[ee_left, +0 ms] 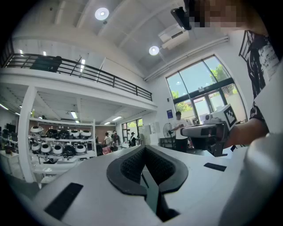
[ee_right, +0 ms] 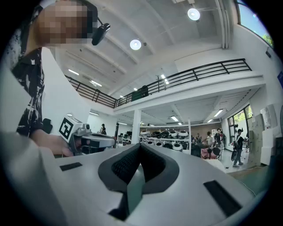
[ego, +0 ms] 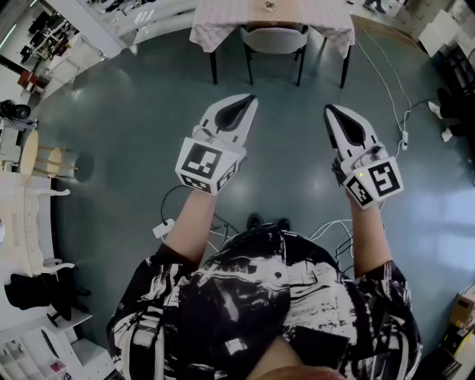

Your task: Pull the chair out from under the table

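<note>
The pale grey chair (ego: 274, 38), seemingly plastic, sits tucked under the checked-cloth table (ego: 215, 21), well apart from the left gripper (ego: 251, 99) and right gripper (ego: 328, 110). Both are held level, jaws together and empty, as nothing is within reach.

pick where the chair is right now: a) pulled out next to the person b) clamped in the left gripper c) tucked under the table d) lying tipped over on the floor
c: the chair stands upright, tucked under the table, and the left gripper and right gripper are both shut, empty and short of it.
</note>
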The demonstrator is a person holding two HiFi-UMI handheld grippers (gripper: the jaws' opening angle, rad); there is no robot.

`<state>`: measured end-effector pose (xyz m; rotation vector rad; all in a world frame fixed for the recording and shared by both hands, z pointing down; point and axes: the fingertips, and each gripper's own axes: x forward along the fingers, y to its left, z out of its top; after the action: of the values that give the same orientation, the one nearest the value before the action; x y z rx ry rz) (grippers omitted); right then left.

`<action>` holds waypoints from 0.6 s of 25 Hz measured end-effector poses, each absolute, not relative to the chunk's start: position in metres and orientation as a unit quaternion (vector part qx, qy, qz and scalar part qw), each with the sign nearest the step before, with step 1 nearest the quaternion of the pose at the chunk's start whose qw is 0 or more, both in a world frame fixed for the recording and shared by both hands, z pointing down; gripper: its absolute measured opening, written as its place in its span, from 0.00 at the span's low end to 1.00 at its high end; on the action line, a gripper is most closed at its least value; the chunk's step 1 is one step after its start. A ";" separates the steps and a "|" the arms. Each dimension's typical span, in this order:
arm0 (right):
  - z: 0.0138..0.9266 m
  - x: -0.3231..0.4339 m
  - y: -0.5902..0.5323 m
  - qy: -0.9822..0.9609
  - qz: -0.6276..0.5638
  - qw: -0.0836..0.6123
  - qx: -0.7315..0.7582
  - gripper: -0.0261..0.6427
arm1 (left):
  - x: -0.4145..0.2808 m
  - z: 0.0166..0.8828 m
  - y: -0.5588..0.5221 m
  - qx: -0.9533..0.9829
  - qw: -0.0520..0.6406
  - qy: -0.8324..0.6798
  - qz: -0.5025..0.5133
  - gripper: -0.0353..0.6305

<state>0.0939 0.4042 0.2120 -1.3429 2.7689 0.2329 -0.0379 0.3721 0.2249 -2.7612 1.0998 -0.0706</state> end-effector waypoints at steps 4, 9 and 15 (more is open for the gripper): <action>0.212 0.094 0.402 0.898 0.075 0.026 -0.434 0.04 | -0.036 0.225 0.369 -0.926 0.084 0.368 -0.024 0.06; 0.209 0.095 0.403 0.898 0.077 0.025 -0.433 0.04 | -0.034 0.222 0.371 -0.927 0.084 0.366 -0.024 0.06; 0.203 0.098 0.404 0.893 0.080 0.045 -0.441 0.04 | -0.035 0.221 0.371 -0.927 0.083 0.365 -0.026 0.06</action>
<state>0.0985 0.4037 0.2028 -1.3468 2.7275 0.2439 -0.0355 0.3713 0.2205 -2.7665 1.0897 -0.0789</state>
